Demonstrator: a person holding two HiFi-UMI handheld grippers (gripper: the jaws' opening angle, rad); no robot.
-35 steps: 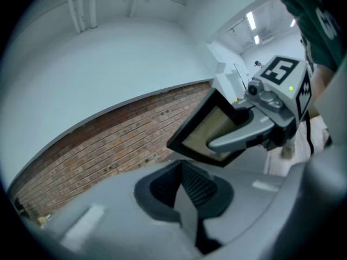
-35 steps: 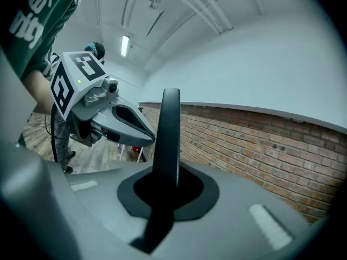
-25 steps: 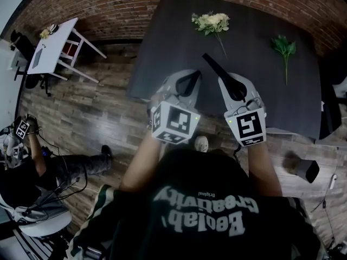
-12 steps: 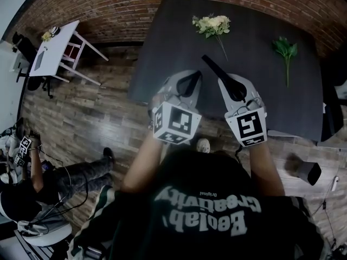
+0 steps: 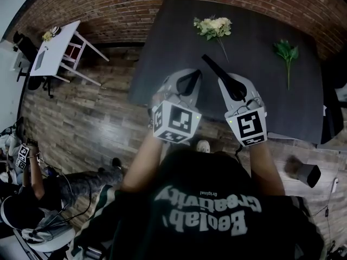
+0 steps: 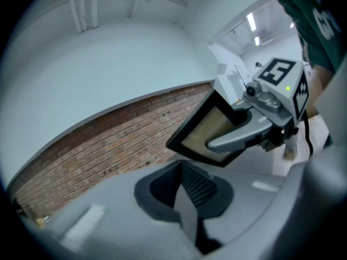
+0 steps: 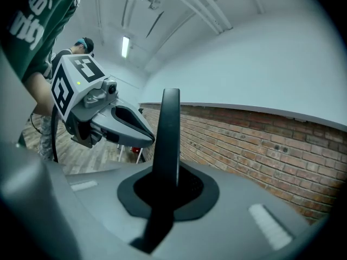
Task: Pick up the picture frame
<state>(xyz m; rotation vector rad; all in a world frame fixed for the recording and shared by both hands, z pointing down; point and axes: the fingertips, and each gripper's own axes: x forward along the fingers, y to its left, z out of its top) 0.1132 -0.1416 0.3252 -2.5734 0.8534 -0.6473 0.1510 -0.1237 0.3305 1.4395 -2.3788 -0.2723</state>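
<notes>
The right gripper (image 7: 166,184) pinches a black-bordered rectangular picture frame (image 7: 167,137) by its thin rim, jaws drawn nearly together on the edge. The frame stands out beyond them, clear of the dark grey tabletop (image 5: 162,47). Seen from the left gripper view, the frame shows a tan panel inside its black border and hangs tilted in the air against the red brick wall (image 6: 108,145).

The left gripper (image 5: 187,84) hovers just beside it with its ribbed pads pressed together on nothing.

Farther out on the table lie a cream-coloured flower bunch (image 5: 213,26) and a green leafy sprig (image 5: 286,50), both well apart from the frame. A small white side table (image 5: 54,47) stands on the wooden plank floor (image 5: 92,118).

The pick-up looks done or nearly so. The grip is narrow, on one rim only, so the frame could swing about the pads. Doing this step well means holding the squeeze firm and moving the hand smoothly without rolling the wrist. The free gripper should stay close enough to steady the far edge if the frame starts to tip.
</notes>
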